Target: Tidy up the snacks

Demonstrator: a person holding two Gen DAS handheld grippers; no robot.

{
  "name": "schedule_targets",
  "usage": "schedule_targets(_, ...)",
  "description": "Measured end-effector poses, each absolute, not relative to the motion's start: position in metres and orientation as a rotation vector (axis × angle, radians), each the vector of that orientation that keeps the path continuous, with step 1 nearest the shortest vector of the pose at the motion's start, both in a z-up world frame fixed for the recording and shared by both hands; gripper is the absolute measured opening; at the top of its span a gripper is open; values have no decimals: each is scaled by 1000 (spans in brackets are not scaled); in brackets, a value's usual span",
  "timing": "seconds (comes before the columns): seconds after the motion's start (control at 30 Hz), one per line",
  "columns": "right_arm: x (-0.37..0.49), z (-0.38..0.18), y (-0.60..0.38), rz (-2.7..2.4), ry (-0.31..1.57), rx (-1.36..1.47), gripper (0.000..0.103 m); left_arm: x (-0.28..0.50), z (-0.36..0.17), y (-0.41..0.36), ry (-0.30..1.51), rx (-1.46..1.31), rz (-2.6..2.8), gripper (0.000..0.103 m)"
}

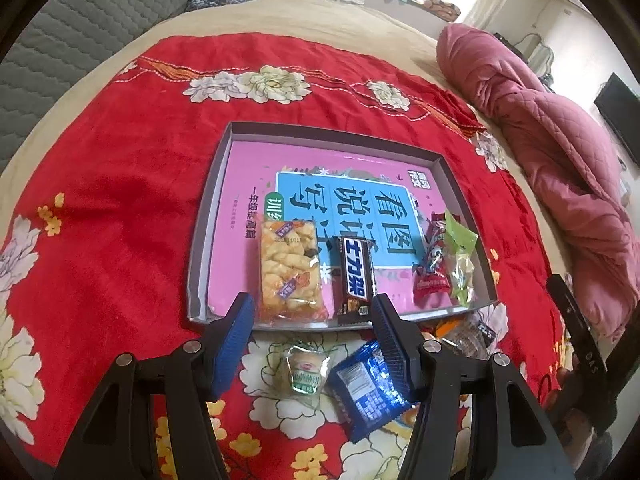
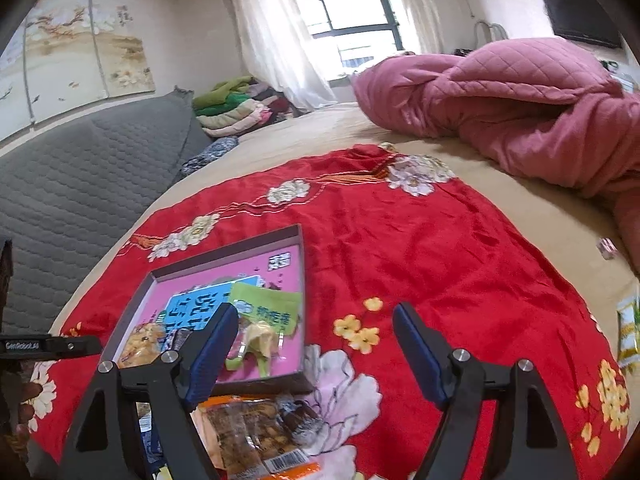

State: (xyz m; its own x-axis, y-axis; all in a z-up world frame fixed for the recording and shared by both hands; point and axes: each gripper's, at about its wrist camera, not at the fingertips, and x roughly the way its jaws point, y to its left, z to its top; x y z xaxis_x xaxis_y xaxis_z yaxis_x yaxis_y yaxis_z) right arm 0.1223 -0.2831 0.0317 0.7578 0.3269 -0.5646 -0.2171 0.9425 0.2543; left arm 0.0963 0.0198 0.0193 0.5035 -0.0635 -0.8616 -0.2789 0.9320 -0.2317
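A shallow grey tray (image 1: pixel 208 216) with a pink and blue liner lies on a red flowered cloth. In it lie a yellow rice-cracker pack (image 1: pixel 288 270), a dark chocolate bar (image 1: pixel 355 276), a red candy pack (image 1: pixel 430 268) and a green-topped pack (image 1: pixel 462 260). My left gripper (image 1: pixel 312 318) is open and empty above the tray's near edge. On the cloth under it lie a small green-label snack (image 1: pixel 304 374) and a blue packet (image 1: pixel 368 388). My right gripper (image 2: pixel 312 328) is open and empty, over the tray's right corner (image 2: pixel 298 236). An orange pack of brown snacks (image 2: pixel 252 436) lies on the cloth below it.
The red cloth (image 2: pixel 440 248) covers a beige bed. A rolled pink quilt (image 2: pixel 500 96) lies at the far right. A grey headboard (image 2: pixel 80 168) is at the left. A yellow-green packet (image 2: pixel 628 328) lies at the cloth's right edge.
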Motion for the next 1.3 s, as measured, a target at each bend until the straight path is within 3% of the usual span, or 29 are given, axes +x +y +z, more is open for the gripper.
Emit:
schedule_targets(1.07, 118, -22, -268, 312, 922, -14, 79, 74, -34, 19, 1190, -371, 100, 62)
schedule_targets(1.3, 121, -30, -271, 338, 946, -35, 73, 73, -42, 18, 1208, -372, 98, 62)
